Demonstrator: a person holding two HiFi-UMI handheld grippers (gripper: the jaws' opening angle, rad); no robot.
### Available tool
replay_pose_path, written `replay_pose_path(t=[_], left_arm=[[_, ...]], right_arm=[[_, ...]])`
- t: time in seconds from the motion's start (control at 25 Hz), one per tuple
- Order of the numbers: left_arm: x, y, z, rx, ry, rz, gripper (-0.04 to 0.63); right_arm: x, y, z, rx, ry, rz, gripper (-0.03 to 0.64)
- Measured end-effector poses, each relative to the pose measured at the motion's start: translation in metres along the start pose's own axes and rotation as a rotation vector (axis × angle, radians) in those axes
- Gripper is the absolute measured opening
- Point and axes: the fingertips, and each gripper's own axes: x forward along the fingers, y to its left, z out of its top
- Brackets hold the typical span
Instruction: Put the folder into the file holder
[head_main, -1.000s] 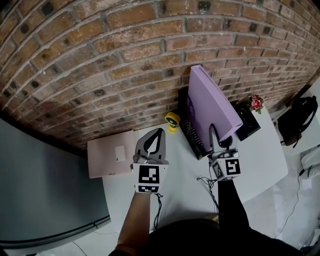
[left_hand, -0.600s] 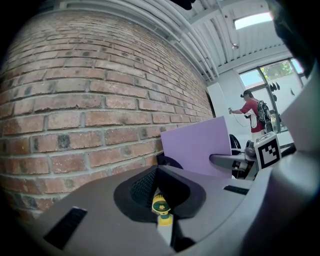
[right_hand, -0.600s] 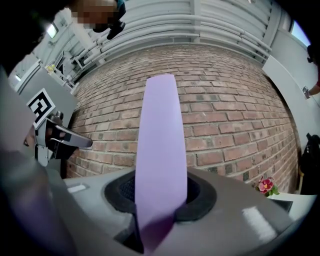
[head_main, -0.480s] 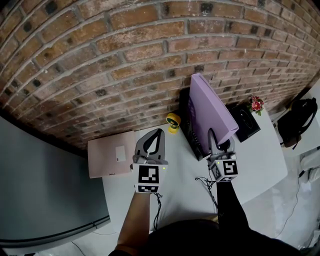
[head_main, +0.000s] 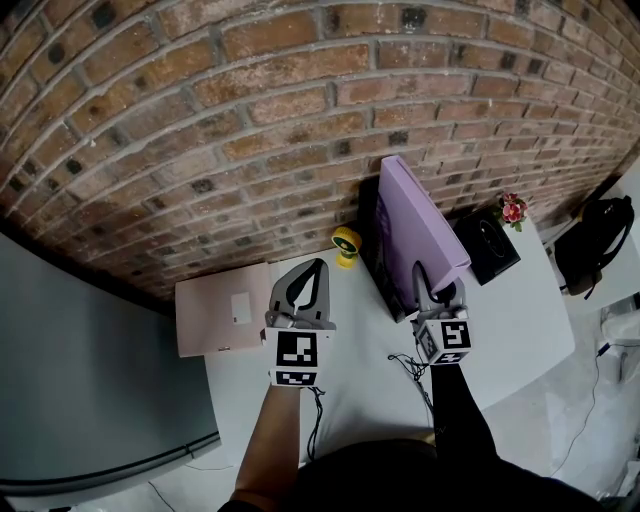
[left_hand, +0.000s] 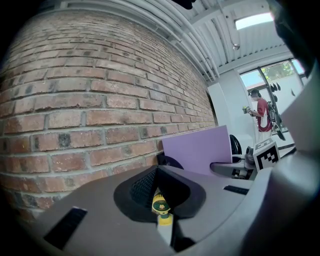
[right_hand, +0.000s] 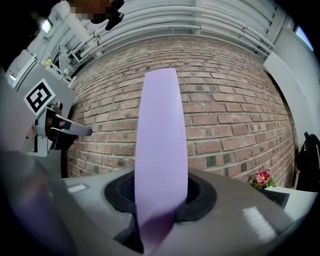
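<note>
**Purple folder at the holder**

The right tongs (head_main: 437, 290) are clamped on the folder (head_main: 420, 225), which stands on edge with its lower part at the black holder (head_main: 372, 262). Left of the holder, the left tongs (head_main: 316, 268) are pressed together, empty, over the white counter (head_main: 510, 330). A brick wall (head_main: 250, 100) rises behind the holder.

This looks like a loft-style office. A white desk (head_main: 520, 330) stands against a bare red brick wall (head_main: 200, 120). On it are a black mesh file holder (head_main: 385, 285), a flat lilac folder (head_main: 420, 220) and, further right, a small pot of pink flowers (head_main: 514, 208). Exposed white ceiling pipes (left_hand: 195, 35) run overhead, and at the far right tall glazed doors (left_hand: 272, 75) let in daylight.
</note>
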Motion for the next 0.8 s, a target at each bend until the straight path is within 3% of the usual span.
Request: replay_pose_path(t=[0.36, 0.6, 0.8], left_arm=[[0.0, -0.001, -0.001, -0.004, 0.002, -0.001, 0.009], [0.0, 0.0, -0.006, -0.009, 0.012, 0.001, 0.009], [0.0, 0.0, -0.008, -0.012, 0.016, 0.004, 0.009]], right_arm=[[0.001, 0.0, -0.018, -0.004, 0.092, -0.003, 0.137], [0.001, 0.003, -0.052, -0.006, 0.231, -0.016, 0.138], [0.007, 0.006, -0.049, -0.001, 0.24, -0.027, 0.14]])
